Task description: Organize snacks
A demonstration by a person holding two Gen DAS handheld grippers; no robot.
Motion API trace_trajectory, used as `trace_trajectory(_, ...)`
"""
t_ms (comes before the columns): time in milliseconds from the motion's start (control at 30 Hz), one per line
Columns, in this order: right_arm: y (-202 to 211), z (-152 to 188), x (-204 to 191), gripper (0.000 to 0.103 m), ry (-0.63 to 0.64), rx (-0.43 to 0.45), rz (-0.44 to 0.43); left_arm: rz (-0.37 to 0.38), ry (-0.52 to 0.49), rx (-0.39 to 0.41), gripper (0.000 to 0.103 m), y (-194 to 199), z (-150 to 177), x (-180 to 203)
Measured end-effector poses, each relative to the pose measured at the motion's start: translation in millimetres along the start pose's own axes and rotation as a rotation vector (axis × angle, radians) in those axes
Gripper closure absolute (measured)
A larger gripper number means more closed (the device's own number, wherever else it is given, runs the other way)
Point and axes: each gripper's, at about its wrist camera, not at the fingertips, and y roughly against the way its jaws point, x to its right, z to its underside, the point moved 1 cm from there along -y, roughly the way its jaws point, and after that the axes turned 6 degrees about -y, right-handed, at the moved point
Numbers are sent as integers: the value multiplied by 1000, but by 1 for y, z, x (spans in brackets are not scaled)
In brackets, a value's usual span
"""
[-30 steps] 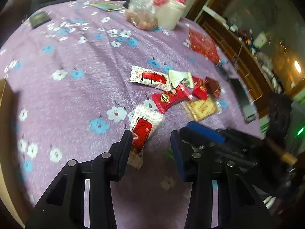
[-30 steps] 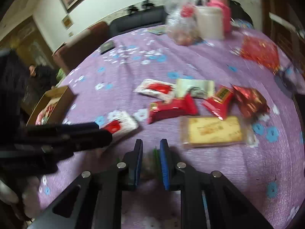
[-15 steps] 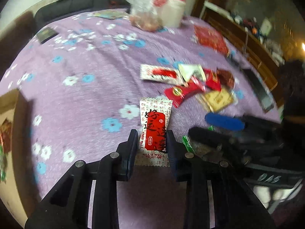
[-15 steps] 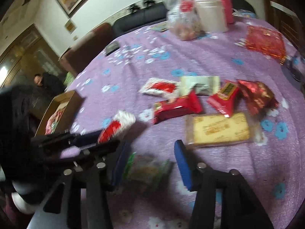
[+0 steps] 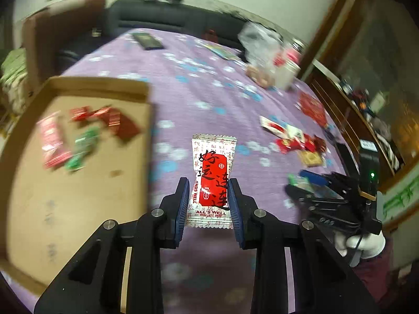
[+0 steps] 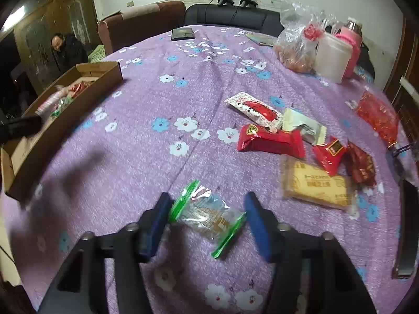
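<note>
My left gripper [image 5: 208, 198] is shut on a white and red snack packet [image 5: 212, 175] and holds it above the purple flowered tablecloth, to the right of an open cardboard box [image 5: 78, 172] that holds several snacks. My right gripper [image 6: 207, 222] is open, with a clear green-edged snack packet [image 6: 209, 214] lying on the cloth between its fingers. Several more snacks lie to the right in the right wrist view: a red packet [image 6: 269, 141], a yellow biscuit pack [image 6: 316, 183], a white and red packet [image 6: 254, 110]. The right gripper also shows in the left wrist view [image 5: 301, 183].
The cardboard box [image 6: 60, 120] stands at the table's left edge. A plastic bag [image 6: 298, 41], a white jar [image 6: 332, 57] and a pink bottle [image 6: 351, 44] stand at the back right. A dark phone [image 6: 183, 34] lies at the back. A red bag [image 6: 377, 115] lies at the right edge.
My left gripper closed on the white and red packet, lifted it and swung left toward the box. My right gripper opened, and the green-edged packet now lies between its fingers.
</note>
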Motion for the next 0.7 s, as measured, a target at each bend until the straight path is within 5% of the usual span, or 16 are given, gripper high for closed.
trace_trajectory(100, 8, 4, 6, 57, -44, 16, -8, -16, 68, 27, 74, 19, 13, -33)
trace_trajectory(367, 40, 3, 7, 58, -185, 82, -107, -70, 182, 50, 74, 39, 31, -97)
trace_trajectory(700, 39, -58, -111, 58, -33, 39, -298, -165, 295, -80, 74, 14, 18, -161)
